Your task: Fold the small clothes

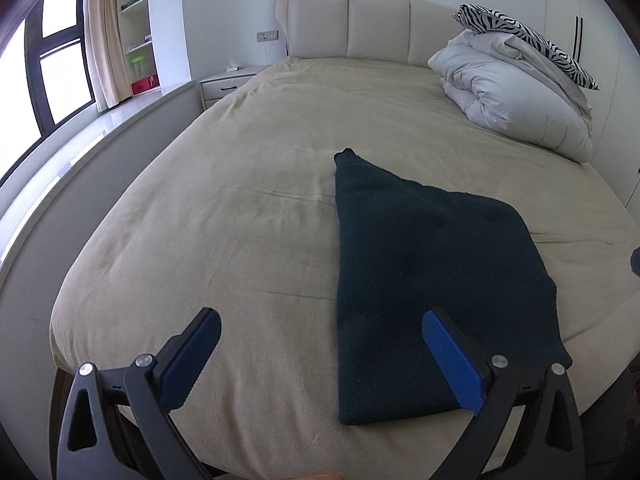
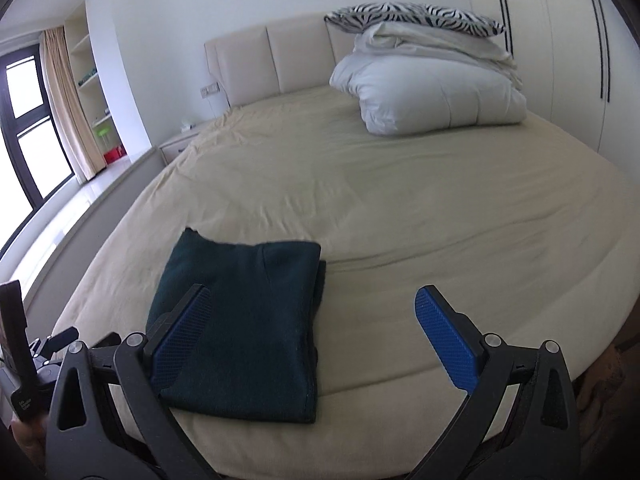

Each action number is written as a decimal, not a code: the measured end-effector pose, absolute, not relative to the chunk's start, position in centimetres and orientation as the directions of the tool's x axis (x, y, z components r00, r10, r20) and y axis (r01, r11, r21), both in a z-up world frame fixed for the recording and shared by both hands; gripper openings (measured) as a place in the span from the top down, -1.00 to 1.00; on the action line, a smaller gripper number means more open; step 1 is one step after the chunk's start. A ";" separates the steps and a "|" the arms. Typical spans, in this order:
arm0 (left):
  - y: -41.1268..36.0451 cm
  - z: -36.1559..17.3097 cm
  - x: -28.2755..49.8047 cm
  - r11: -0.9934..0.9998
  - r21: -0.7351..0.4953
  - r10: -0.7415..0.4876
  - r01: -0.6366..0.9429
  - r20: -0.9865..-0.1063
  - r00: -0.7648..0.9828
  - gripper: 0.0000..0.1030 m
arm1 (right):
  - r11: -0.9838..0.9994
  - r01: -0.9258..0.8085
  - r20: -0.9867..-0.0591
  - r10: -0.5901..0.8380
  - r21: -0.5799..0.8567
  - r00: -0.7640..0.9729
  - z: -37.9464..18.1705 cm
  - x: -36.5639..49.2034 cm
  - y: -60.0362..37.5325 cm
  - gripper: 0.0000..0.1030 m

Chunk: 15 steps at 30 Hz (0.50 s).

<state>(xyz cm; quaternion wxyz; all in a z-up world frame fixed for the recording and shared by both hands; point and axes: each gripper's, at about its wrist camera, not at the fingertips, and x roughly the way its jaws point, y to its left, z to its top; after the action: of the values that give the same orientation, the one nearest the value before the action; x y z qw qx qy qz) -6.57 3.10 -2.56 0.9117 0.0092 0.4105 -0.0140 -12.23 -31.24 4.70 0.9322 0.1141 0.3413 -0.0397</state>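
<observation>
A dark green knitted garment lies folded flat on the beige bed sheet near the front edge. My left gripper hovers open above the sheet, its right finger over the garment's near part, nothing held. In the right wrist view the same garment sits at lower left on the sheet. My right gripper is open and empty, its left finger over the garment's left side. Part of the left gripper's body shows at the far left edge.
A folded white duvet topped by a zebra-print pillow sits at the bed's far right, by the padded headboard. A nightstand, shelves and a window ledge run along the left.
</observation>
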 end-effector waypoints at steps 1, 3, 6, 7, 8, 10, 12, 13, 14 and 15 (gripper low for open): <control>3.1 -2.7 -6.6 0.999 0.008 -0.016 0.032 -0.752 0.659 -1.00 | 0.971 0.153 -0.668 0.009 0.182 0.744 3.8 -11.8 -31.0 -1.00; 3.2 -3.1 -6.5 0.999 0.012 -0.011 0.031 -0.758 0.652 -1.00 | 0.974 0.169 -0.709 -0.011 0.153 0.705 2.2 -11.2 -30.3 -1.00; 3.2 -3.6 -6.4 0.999 0.012 -0.014 0.036 -0.769 0.639 -1.00 | 0.976 0.177 -0.748 -0.026 0.124 0.663 -0.1 -10.5 -29.6 -1.00; 3.2 -3.7 -6.3 0.999 0.010 -0.016 0.038 -0.773 0.635 -1.00 | 0.977 0.177 -0.758 -0.026 0.119 0.652 -0.8 -10.3 -29.4 -1.00; 3.1 -3.9 -6.3 0.999 0.009 -0.018 0.040 -0.776 0.630 -1.00 | 0.978 0.176 -0.765 -0.029 0.111 0.643 -1.3 -10.1 -29.2 -1.00; 3.1 -4.2 -6.2 0.999 0.012 -0.018 0.044 -0.783 0.622 -1.00 | 0.981 0.173 -0.773 -0.043 0.087 0.633 -2.3 -9.8 -28.7 -1.00; 3.0 -4.4 -6.2 0.999 0.010 -0.020 0.046 -0.787 0.616 -1.00 | 0.984 0.166 -0.782 -0.053 0.065 0.622 -3.2 -9.6 -28.2 -0.99; 3.0 -4.5 -6.2 0.999 0.010 -0.020 0.046 -0.789 0.614 -1.00 | 0.985 0.163 -0.786 -0.053 0.061 0.616 -3.6 -9.5 -28.1 -0.99; 3.1 -4.6 -6.2 0.999 0.010 -0.020 0.047 -0.790 0.613 -1.00 | 0.985 0.159 -0.790 -0.052 0.059 0.611 -4.0 -9.3 -27.9 -0.99; 3.1 -4.6 -6.2 0.999 0.010 -0.021 0.047 -0.791 0.611 -1.00 | 0.986 0.156 -0.793 -0.050 0.057 0.607 -4.3 -9.3 -27.7 -1.00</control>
<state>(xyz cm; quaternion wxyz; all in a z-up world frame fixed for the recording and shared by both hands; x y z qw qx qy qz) -6.21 3.06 -4.61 0.8973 0.0150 0.4407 -0.0189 -9.28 -27.68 -4.29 0.8944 0.0603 0.4395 -0.0574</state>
